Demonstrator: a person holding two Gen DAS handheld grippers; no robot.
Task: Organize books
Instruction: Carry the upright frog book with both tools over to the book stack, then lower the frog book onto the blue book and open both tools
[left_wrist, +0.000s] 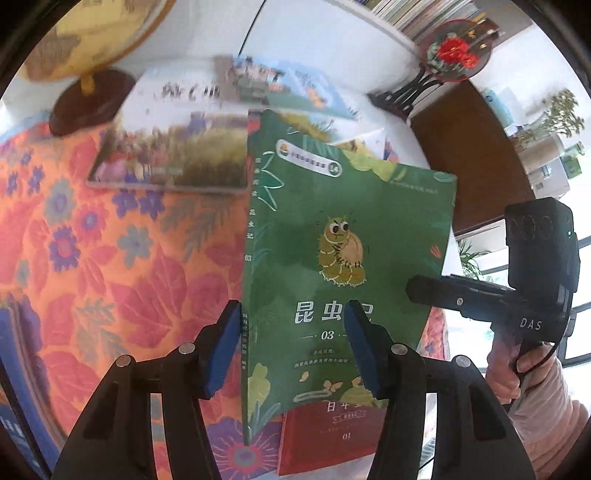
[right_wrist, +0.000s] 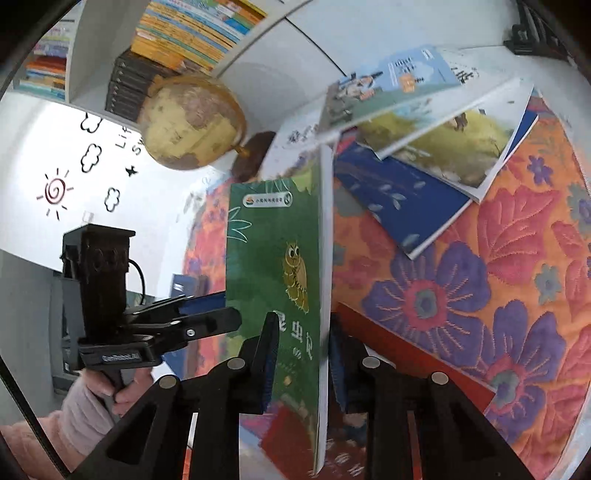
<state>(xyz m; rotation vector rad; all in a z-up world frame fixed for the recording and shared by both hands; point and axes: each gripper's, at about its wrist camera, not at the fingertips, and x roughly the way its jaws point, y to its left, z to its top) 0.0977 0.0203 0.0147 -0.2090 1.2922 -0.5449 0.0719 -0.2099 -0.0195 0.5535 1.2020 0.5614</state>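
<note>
Right hand-held gripper clamps your green insect book; left hand-held gripper straddles it, fingers apart. Next, stack it.

Green book: front cover reads "昆虫记" in large white characters, "03" beneath between two dashes; spine repeats "昆虫记" and "03". Small badge near its top carries print too small to read. Red book below it: "01" near the bottom, title mostly hidden. Right gripper body: "DAS" in pale letters. Wall: partial lettering "Li", "S", cut off by the globe.
</note>
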